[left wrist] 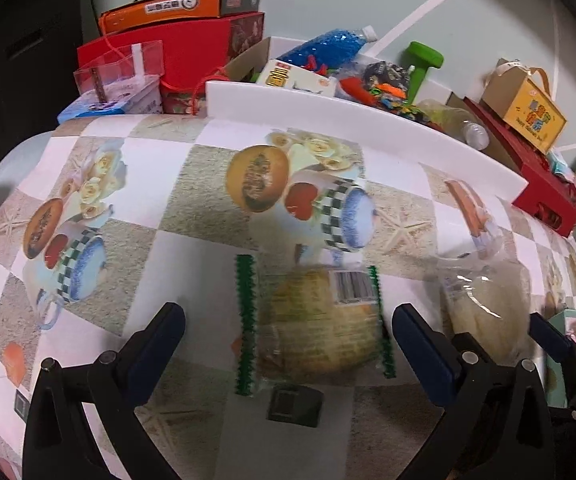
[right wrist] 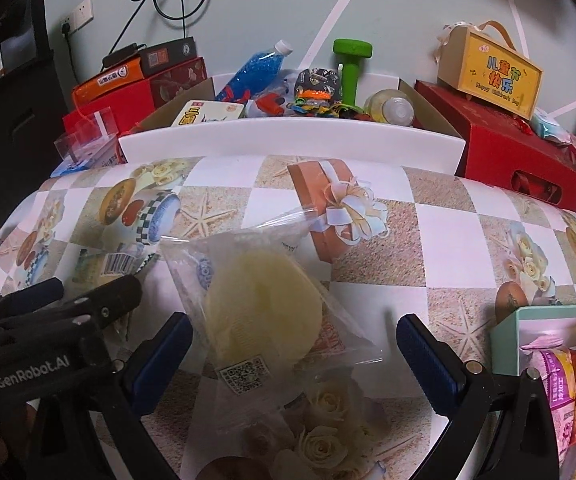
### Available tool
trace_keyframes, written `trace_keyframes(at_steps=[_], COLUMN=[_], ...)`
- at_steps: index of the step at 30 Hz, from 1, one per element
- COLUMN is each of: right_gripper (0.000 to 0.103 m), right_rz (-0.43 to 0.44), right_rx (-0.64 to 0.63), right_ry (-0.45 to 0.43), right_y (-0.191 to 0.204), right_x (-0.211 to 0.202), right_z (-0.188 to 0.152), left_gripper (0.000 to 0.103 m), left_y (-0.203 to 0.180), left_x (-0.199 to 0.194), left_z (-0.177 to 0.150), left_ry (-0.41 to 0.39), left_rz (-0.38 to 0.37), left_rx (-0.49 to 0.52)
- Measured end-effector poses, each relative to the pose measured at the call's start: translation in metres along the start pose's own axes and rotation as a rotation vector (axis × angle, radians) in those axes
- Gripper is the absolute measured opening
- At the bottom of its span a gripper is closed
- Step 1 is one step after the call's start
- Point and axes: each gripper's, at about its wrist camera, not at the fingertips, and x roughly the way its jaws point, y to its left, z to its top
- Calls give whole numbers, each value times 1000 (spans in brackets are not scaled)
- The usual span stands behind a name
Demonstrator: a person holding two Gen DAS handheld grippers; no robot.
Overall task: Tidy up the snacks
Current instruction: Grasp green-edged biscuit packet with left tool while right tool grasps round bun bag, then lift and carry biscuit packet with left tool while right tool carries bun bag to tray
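Observation:
A green-edged clear packet with a round brown pastry (left wrist: 320, 320) lies on the patterned tablecloth between the fingers of my open left gripper (left wrist: 288, 328). A clear packet with a pale yellow round cake (right wrist: 264, 312) lies between the fingers of my open right gripper (right wrist: 294, 340); it also shows at the right of the left wrist view (left wrist: 484, 308). The left gripper (right wrist: 48, 304) shows at the left of the right wrist view, with the green-edged packet (right wrist: 104, 266) just beyond it. A mint green box (right wrist: 544, 320) holding colourful snack packets (right wrist: 568, 388) stands at the right edge.
A white tray wall (right wrist: 288, 136) runs across the back of the table, with a cardboard box of toys, a blue bottle (right wrist: 252, 72) and a green dumbbell (right wrist: 350, 64) behind it. Red and orange boxes (right wrist: 128, 92) stack at back left, a red box (right wrist: 516, 148) with a yellow gift box (right wrist: 488, 68) at back right.

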Motion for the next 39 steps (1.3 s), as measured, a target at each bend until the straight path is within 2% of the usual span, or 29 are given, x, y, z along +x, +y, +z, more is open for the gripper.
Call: trace_keyframes(at_steps=[8,14,17,18,19,20,23,32,39], right_gripper=[101,85,81,80,77,75,71,59,58], right_rz=[-11,-5,-8,-6,-4,-4,-9,5,14], right_rx=[4,-24,-30,-30,-31,-34,-46,-43,-42], right_ry=[-13,-14,-17,-18,-20,-21,-24,-36,-74], right_y=[-2,5,7,7,8,8,11,12,13], right_x=[-1,-2,-3,-3,-4,-4,-5,-10,-25], right_z=[0,-1,-1,-1,-1,-1,-1,-1,4], left_gripper=[103,103,102,100,92,78,66,62,61], left_y=[16,20,19,19,19,19,18,16,16], left_x=[0,-1,-2,-2,-4,-5,-8,-10,-23], left_z=[0,-2,-2,-3,-3,-2,-2,-2,0], left_ry=[-14,-32,-41,-43,-52,-59,-69,-70,-95], left_rz=[50,50,49,46,34,23,-15,-46,-60], left_rx=[-24,-35,-33,-32,-30,-30,-28,-16,-19])
